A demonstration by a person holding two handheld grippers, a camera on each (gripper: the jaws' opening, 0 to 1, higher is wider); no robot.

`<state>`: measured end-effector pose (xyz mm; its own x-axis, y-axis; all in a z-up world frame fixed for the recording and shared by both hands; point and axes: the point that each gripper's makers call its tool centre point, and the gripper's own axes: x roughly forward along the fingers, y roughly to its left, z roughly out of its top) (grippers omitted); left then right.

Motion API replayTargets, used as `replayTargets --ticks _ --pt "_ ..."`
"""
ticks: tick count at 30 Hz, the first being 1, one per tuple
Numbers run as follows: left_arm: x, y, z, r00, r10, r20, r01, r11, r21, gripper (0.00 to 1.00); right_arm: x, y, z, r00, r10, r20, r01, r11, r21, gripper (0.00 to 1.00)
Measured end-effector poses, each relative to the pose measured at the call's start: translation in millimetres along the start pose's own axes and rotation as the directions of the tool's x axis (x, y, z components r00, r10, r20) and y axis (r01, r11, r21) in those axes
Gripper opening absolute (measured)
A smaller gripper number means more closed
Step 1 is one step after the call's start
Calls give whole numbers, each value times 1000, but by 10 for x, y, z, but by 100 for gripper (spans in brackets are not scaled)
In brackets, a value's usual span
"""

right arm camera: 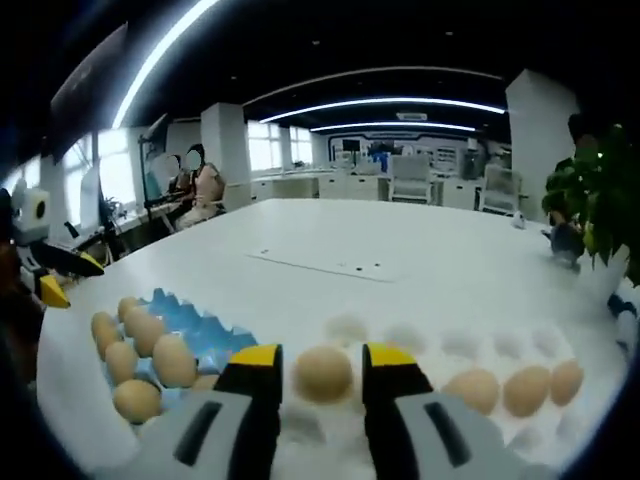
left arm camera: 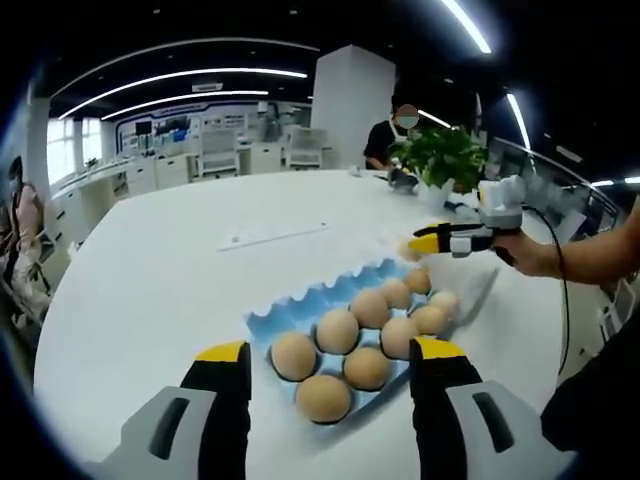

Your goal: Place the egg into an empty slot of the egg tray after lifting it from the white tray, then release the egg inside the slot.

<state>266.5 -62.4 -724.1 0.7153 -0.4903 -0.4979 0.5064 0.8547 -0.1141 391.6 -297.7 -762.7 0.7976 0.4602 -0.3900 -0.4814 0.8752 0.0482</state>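
Two tools: our right tool (right arm camera: 315, 372) brackets an egg (right arm camera: 322, 374) between narrowed jaws above the white tray (right arm camera: 470, 345), apparently gripping it for the lift, though we cannot confirm firm contact; our left tool (left arm camera: 335, 375) hangs wide and empty near the blue egg tray (left arm camera: 300, 310), likely waiting; empty slots lie at that tray's far edge on the white counter (left arm camera: 180, 270).
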Motion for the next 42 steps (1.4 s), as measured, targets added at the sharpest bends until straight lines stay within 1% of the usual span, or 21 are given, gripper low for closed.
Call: replayTargets --ticks 2,4,5,6,7,8,10,13,15,17,19,21,27,28,31,32,33,36,38,41,42 --pt "-10 17 -1 1000 6 -1 -6 1000 -1 64 47 15 -1 1000 3 -6 -3 1000 -23 30" --pt "-25 47 -6 1000 16 -1 -16 1000 -3 64 89 39 -46 999 9 -48 -14 994 -104 29" --pt "-33 68 -9 1000 24 -1 -24 1000 -4 64 113 64 -100 996 10 -86 -24 986 -168 27" --pt "-37 78 -13 1000 27 -2 -27 1000 -6 64 120 55 -116 995 -13 -97 -8 979 -205 28" --pt "-41 89 -16 1000 30 -3 -30 1000 -8 64 130 67 -117 995 -10 -100 -16 966 -257 28" --pt "-48 108 -21 999 37 -3 -37 999 -10 64 134 80 -109 995 -11 -97 -15 964 -264 28" --pt "-54 131 -30 999 43 -4 -43 999 -16 64 114 61 -102 995 -4 -97 -15 982 -191 28" --pt "-56 157 -46 999 49 -7 -49 998 -25 64 57 50 -123 993 -22 -112 4 988 -155 27" --pt "-56 178 -48 999 54 -4 -54 998 -29 64 49 70 -146 993 -25 -119 4 984 -178 28" --pt "-46 205 -52 998 58 -5 -59 998 -35 64 57 67 -151 992 -28 -120 3 979 -202 26" --pt "-35 233 -57 998 63 -8 -63 997 -47 64 85 47 -139 993 -24 -113 0 978 -211 26" --pt "-31 251 -63 998 68 -10 -69 996 -56 65 90 46 -143 992 -24 -123 -4 976 -218 25" --pt "-26 274 -81 997 71 -8 -72 995 -66 65 33 20 -137 992 -32 -124 7 980 -199 24" --pt "-27 274 -81 997 71 -9 -71 995 -64 65 13 21 -115 993 -34 -112 12 981 -192 24" --pt "-35 292 -71 998 65 -3 -65 996 -61 64 -91 20 101 998 -48 -36 43 991 -128 24" --pt "-35 303 -69 998 64 -2 -64 996 -64 64 -105 25 128 999 -45 -29 41 992 -120 24" --pt "-34 318 -68 998 61 -2 -61 996 -65 64 -154 49 203 999 -42 -22 39 993 -113 24" --pt "-27 339 -72 999 45 -5 -45 997 -67 64 -175 131 266 999 -27 -26 24 995 -96 24" --pt "-31 359 -75 999 35 -12 -35 997 -69 64 -178 278 353 1000 -3 -15 2 997 -74 24" --pt "-46 409 -63 1000 25 -13 -26 997 -75 64 -132 509 460 999 31 -5 -32 996 -81 24" --pt "-51 426 -51 1000 20 -10 -21 997 -76 64 -93 621 500 999 54 -2 -54 996 -74 24"
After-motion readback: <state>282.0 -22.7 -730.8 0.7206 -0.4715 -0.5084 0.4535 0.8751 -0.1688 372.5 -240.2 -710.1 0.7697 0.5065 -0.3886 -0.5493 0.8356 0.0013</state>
